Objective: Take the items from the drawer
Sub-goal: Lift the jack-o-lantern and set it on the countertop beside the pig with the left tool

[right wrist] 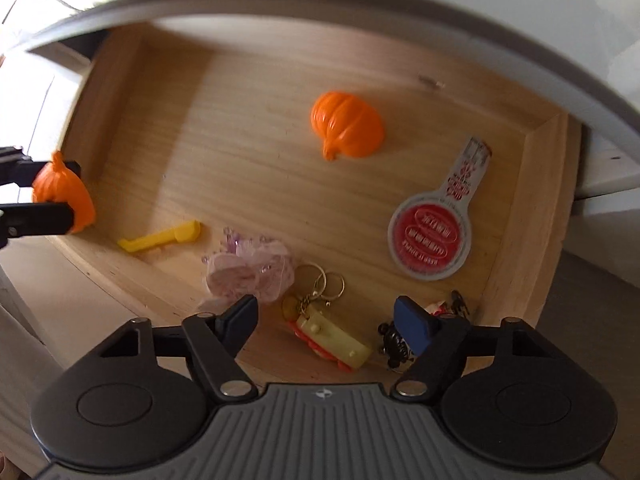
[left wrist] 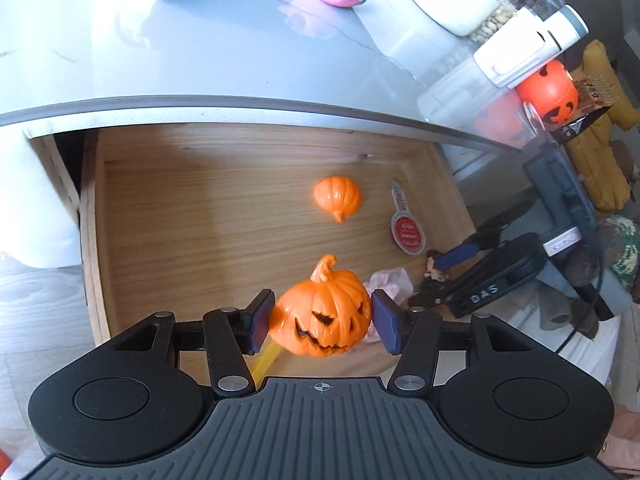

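Drawer [left wrist: 168,216], centre frame: left gripper [left wrist: 323,320] jaws pinching carved pumpkin [left wrist: 324,316]; right gripper [right wrist: 326,320] jaws spread over keychains [right wrist: 328,332]. "DAS" legible on black strap [left wrist: 486,300], lower right.

The left gripper [left wrist: 323,322] is closed, both blue pads [left wrist: 385,326] pressing an object between them. The right gripper [right wrist: 326,322] hangs low with its jaws spread wide apart, holding nothing.
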Available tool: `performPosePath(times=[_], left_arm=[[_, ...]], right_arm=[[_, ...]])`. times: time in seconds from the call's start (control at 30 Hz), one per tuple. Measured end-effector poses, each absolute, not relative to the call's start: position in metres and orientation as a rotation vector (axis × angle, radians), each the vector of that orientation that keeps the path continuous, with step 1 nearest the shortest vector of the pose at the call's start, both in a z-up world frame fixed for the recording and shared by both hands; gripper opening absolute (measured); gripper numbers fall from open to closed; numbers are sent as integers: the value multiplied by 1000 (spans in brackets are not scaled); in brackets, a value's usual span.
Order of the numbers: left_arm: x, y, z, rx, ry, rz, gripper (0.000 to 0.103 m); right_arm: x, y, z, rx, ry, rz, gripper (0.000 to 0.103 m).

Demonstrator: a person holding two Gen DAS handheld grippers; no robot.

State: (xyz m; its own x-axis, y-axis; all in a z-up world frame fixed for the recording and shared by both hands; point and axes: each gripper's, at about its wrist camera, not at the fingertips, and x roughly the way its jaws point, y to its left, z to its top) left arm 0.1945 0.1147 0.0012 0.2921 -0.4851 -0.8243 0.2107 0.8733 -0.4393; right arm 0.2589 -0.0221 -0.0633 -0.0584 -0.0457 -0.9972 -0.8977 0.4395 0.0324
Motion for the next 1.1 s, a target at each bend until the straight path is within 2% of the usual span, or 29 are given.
performPosePath(times=[0.27,0.33,0.43,0.63,0.83,1.1], left_arm=[[193,114,1,-265,1169,-483,58],[194,112,0,-255,1175,-484,58],[195,108,-4,-226,1194,-481,58],[194,105,-12,-178,1223,-475,58],[188,115,-12,-191,1196,-458,58],[179,117,41,-230,1057,-441,58]], right_arm=[[242,-7,-105,-1131,1498,802,52],[238,-7,-112,-1175,1499,804,30],[230,-12,-104,-1211,1425,834,25],[220,-30,-58,-1118,1287,919,19],[207,-43,-5,-922,1199,1050,19],[196,-74,38,-753,1052,1155,19]])
